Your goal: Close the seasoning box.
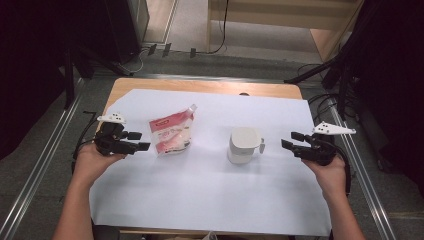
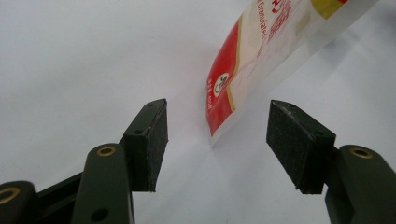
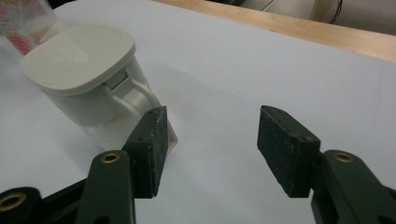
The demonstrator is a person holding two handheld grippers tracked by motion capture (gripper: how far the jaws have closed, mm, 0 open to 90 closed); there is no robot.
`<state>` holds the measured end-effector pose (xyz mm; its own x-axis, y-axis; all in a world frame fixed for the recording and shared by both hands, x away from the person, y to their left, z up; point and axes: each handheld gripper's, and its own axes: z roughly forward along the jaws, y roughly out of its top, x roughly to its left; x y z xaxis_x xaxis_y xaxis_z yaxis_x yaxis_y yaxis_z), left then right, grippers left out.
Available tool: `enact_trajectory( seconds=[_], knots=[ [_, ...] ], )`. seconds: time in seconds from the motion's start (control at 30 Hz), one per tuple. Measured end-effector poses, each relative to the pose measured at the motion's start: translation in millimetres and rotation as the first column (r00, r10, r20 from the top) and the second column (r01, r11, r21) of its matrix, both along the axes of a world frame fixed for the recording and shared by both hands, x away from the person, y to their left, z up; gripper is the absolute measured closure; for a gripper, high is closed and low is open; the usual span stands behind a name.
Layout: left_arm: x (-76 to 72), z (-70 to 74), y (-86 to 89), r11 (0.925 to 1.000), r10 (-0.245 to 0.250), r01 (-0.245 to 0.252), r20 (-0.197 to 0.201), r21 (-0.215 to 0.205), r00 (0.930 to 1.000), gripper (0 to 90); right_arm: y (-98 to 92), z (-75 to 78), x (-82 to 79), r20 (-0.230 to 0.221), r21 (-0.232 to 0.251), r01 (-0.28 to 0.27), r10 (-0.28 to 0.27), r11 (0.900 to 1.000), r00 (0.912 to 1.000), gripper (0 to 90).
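Note:
A red and white pouch (image 1: 171,133) with a corner spout stands on the white sheet (image 1: 210,200), left of centre. My left gripper (image 1: 139,141) is open just left of it; in the left gripper view the pouch's lower corner (image 2: 224,100) lies ahead of the gap, untouched. A white lidded container (image 1: 244,145) with a handle stands right of centre. My right gripper (image 1: 291,140) is open a short way to its right, jaws pointing at it. In the right gripper view the container (image 3: 88,79) sits ahead on the left, its handle (image 3: 140,95) just beyond the left pad (image 3: 156,149).
The white sheet covers most of a wooden table (image 1: 210,87), whose far edge shows as a bare strip. Metal rails (image 1: 47,165) run along both sides of the table. Dark stands and cables (image 1: 345,65) crowd the floor beyond the table's right side.

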<state>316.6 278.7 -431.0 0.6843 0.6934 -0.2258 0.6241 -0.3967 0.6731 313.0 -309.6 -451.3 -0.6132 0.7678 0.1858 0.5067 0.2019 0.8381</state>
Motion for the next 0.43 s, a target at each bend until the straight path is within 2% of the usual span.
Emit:
enact_trajectory(
  seconds=[0.2,0.43],
  knots=[
    [0.4,-0.7,-1.0,1.0000,0.000,0.000,-0.005,0.002,1.0000,39.7,1.9,-3.2,2.6,-0.014,0.005,-0.001,0.001,1.000,0.9999,43.6],
    [1.3,-1.5,-2.3,1.0000,-0.002,0.002,-0.006,0.007,1.0000,39.5,2.1,-3.2,2.8,-0.009,0.005,0.005,-0.005,1.000,0.9999,43.6]
  ],
)
